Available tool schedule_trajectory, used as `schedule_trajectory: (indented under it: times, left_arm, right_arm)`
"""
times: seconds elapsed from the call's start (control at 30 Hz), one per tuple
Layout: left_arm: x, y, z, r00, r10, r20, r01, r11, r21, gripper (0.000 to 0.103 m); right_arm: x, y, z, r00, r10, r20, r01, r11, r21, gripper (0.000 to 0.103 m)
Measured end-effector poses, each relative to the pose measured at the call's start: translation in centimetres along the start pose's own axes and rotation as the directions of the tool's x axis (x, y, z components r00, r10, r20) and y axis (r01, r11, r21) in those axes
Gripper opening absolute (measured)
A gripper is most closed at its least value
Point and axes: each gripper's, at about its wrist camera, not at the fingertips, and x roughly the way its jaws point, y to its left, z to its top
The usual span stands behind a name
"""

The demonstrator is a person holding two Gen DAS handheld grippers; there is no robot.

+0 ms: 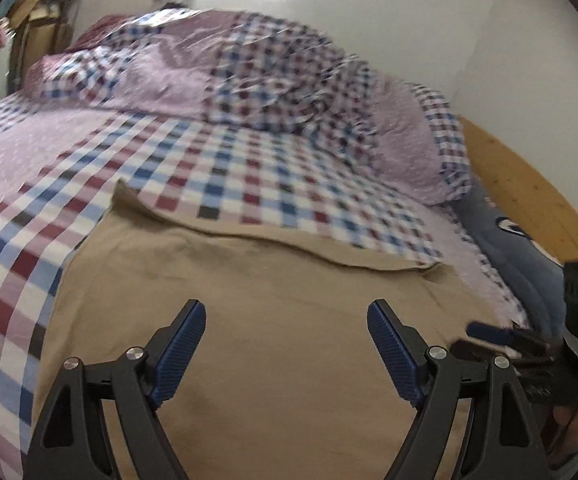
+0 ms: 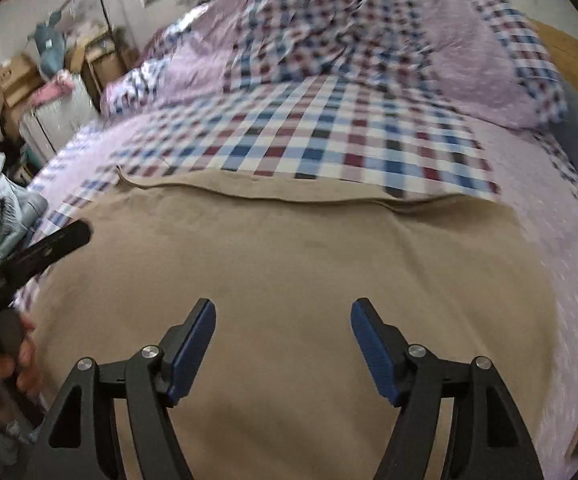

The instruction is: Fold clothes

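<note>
On the bed (image 2: 329, 148) — tan cloth (image 2: 289, 264), near edge cut off

Both tongs look alike: matte black triangular linkage arms with cut-out windows, round silver pivot screws, and ribbed blue pads (image 1: 187, 344) on the fingers. The right tongs (image 1: 501, 334) carry a black box with a green light.

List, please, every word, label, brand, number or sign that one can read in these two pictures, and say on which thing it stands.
No text can be read in either view.
Cardboard box: a dark mark on its side, too small and blurred to read.
Blue cushion: a white shape, perhaps a print, not legible.
Tan garment, checked bedsheet, left gripper, right gripper: no writing visible.
</note>
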Motion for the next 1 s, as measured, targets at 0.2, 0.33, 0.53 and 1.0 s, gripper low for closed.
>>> schedule_trajectory:
  times: [0.2, 0.33, 0.53, 1.0]
  left_arm:
    - [1.0, 1.0, -0.2, 0.998, 0.041, -0.036, -0.042, 0.999, -0.023, 0.086]
    - [1.3, 2.3, -0.2, 0.997, 0.045, -0.055, -0.050, 0.995, -0.092, 0.086]
    - [1.4, 3.5, 0.0, 0.997, 0.036, -0.065, -0.045, 0.988, -0.146, 0.086]
    - [1.6, 4.3, 0.1, 0.997, 0.043, -0.069, -0.054, 0.985, -0.166, 0.086]
  right_arm:
    - [5.9, 1.1, 3.2, 0.996, -0.024, -0.090, 0.021, 0.999, -0.029, 0.074]
    - [8.4, 0.9, 4.9, 0.994, -0.055, -0.090, 0.053, 0.998, -0.025, 0.074]
    - [11.9, -0.3, 9.0, 0.989, -0.136, -0.059, 0.136, 0.991, -0.013, 0.080]
    - [4.7, -3.8, 10.8, 0.977, -0.154, 0.144, 0.127, 0.975, 0.181, 0.081]
